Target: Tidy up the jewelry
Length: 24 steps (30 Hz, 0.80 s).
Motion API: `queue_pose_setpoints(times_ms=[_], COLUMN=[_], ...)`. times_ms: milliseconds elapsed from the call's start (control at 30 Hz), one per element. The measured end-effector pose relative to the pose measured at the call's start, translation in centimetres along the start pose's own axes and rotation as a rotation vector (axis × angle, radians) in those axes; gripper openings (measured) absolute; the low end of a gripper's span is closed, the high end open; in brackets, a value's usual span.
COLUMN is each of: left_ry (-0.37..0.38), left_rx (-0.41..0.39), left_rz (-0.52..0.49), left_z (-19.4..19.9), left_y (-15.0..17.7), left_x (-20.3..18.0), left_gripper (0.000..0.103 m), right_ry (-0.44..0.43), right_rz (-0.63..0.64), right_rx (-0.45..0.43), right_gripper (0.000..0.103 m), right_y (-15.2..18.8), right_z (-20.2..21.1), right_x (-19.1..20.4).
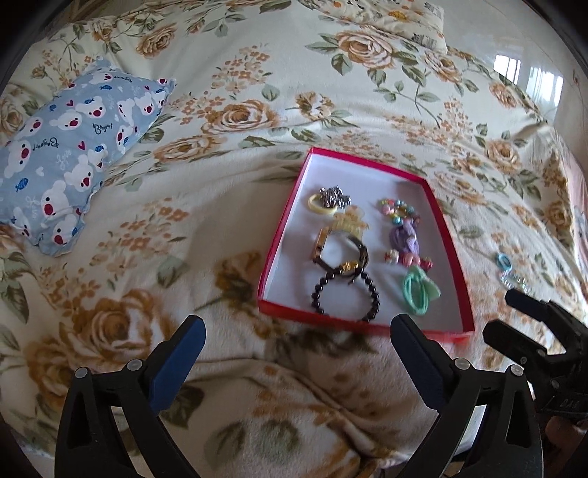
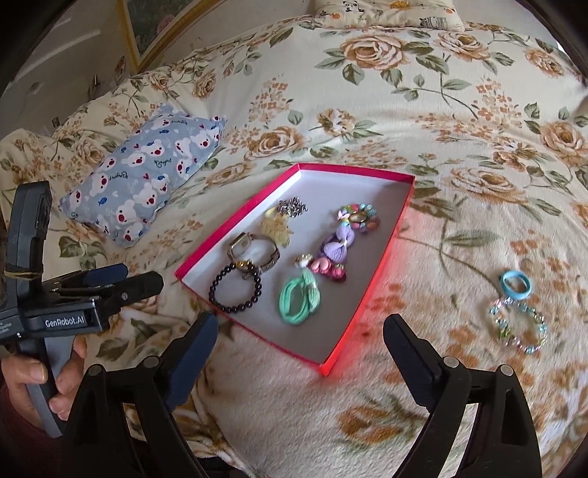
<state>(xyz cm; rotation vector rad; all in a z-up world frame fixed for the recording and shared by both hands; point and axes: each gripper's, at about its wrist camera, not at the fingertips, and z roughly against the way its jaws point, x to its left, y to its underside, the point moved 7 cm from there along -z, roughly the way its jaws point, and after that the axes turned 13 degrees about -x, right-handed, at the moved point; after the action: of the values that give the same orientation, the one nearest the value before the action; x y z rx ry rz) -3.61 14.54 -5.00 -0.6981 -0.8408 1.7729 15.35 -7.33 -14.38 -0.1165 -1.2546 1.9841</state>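
Note:
A red box lid with a white inside (image 1: 367, 176) (image 2: 352, 176) lies on the flowered bed. In it are a black bead bracelet (image 1: 345, 294) (image 2: 235, 290), a watch (image 2: 253, 250), a mint hair tie (image 1: 419, 290) (image 2: 299, 299), a purple piece (image 2: 338, 239) and several small pieces. Outside it, to the right, lie a blue hair tie (image 2: 515, 284) (image 1: 503, 261) and a pastel bead bracelet (image 2: 520, 325). My left gripper (image 1: 297, 331) is open and empty just before the box. My right gripper (image 2: 299, 327) is open and empty above the box's near corner.
A blue bear-print pillow (image 1: 66, 154) (image 2: 147, 172) lies left of the box. A flowered pillow (image 2: 386, 11) sits at the bed's far end. The left gripper and the hand on it show at the left of the right wrist view (image 2: 121, 283).

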Motion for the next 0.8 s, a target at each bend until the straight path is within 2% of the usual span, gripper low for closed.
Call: queue_pose_setpoints(times_ms=[167, 300, 433, 600, 800], left_ry=[-0.002, -0.001, -0.015, -0.093, -0.117], left_rx=[-0.045, -0.112, -0.152, -0.163, -0.140], left_rz=[-0.013, -0.010, -0.032, -0.068, -0.097], left_z=[1.3, 2.5, 2.3, 1.6, 1.6], left_y=[-0.4, -1.6, -2.1, -1.5, -0.7], left_x=[-0.4, -0.1, 0.0, -0.2, -1.5], left_gripper=[0.102, 0.102, 0.102, 0.102, 0.102], right_ry=[0.008, 0.045, 0.056, 0.048, 0.048], right_rz=[0.016, 0.070, 0.102, 0.078, 0.056], right_rx=[-0.016, -0.083, -0.135, -0.133, -0.104], right_gripper=[0.094, 0.102, 0.103, 0.103, 0.103], right_y=[-0.8, -3.6, -5.6, -4.7, -2.7], right_z=[0.8, 2.1, 2.5, 1.6, 1.0], right_x=[0.2, 0.2, 0.3, 0.1, 0.0])
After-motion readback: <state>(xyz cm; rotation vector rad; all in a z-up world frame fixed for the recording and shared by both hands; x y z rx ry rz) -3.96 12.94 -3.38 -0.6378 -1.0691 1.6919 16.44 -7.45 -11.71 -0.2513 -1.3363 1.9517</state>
